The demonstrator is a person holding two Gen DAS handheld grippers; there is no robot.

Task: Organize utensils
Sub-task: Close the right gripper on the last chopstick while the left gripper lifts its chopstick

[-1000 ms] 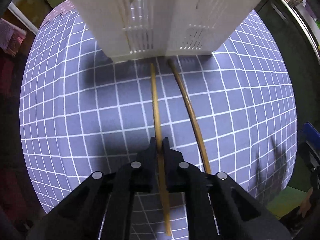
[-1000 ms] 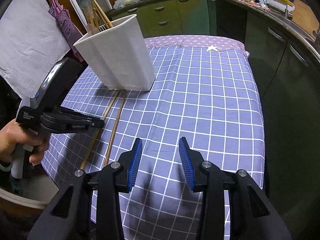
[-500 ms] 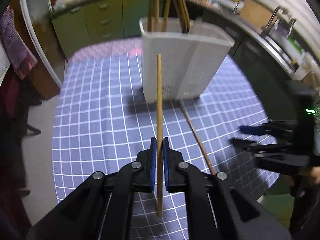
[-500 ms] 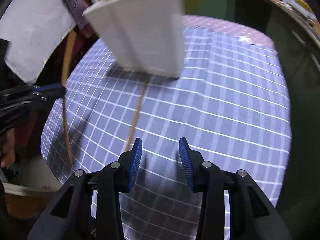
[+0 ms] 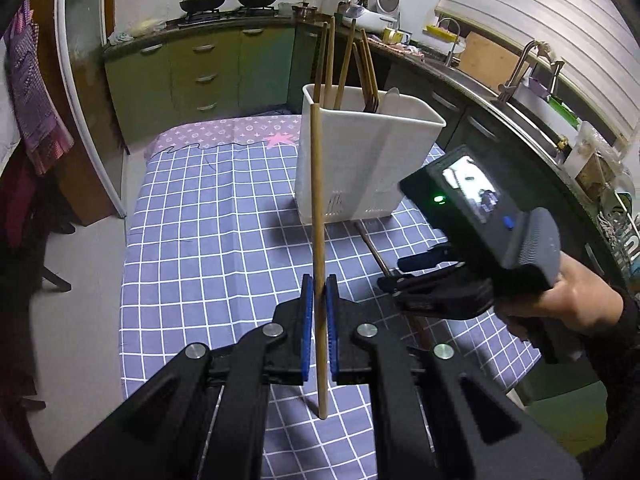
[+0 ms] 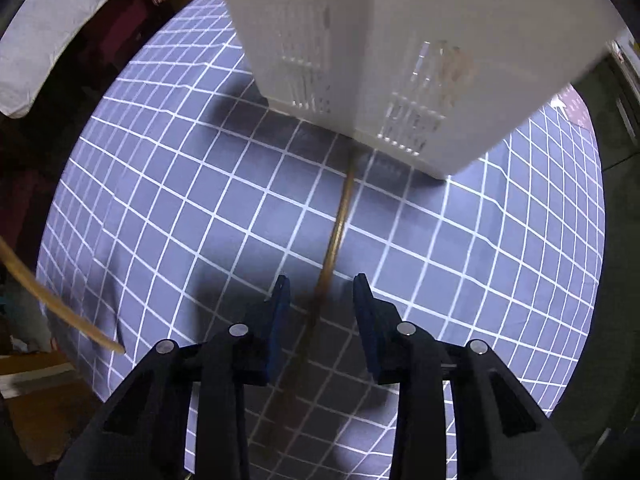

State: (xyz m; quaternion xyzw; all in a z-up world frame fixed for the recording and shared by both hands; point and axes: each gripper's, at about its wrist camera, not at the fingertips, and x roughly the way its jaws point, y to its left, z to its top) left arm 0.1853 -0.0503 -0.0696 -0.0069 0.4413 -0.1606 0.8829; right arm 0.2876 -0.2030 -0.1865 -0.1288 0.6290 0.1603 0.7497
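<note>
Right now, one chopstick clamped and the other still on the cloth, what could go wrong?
1. The left gripper pinches its chopstick low on the shaft; it may pivot and miss the white holder.
2. The right gripper is closing astride the second chopstick flat on the tablecloth; the fingertips could snag fabric.

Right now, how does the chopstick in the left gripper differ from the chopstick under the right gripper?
The held chopstick is lifted off the cloth, clamped in the left gripper; the lying chopstick rests flat on the checked tablecloth. The right gripper straddles it with closing jaws, not yet touching. The first looks paler, the second darker. Both are thin and wooden.
</note>
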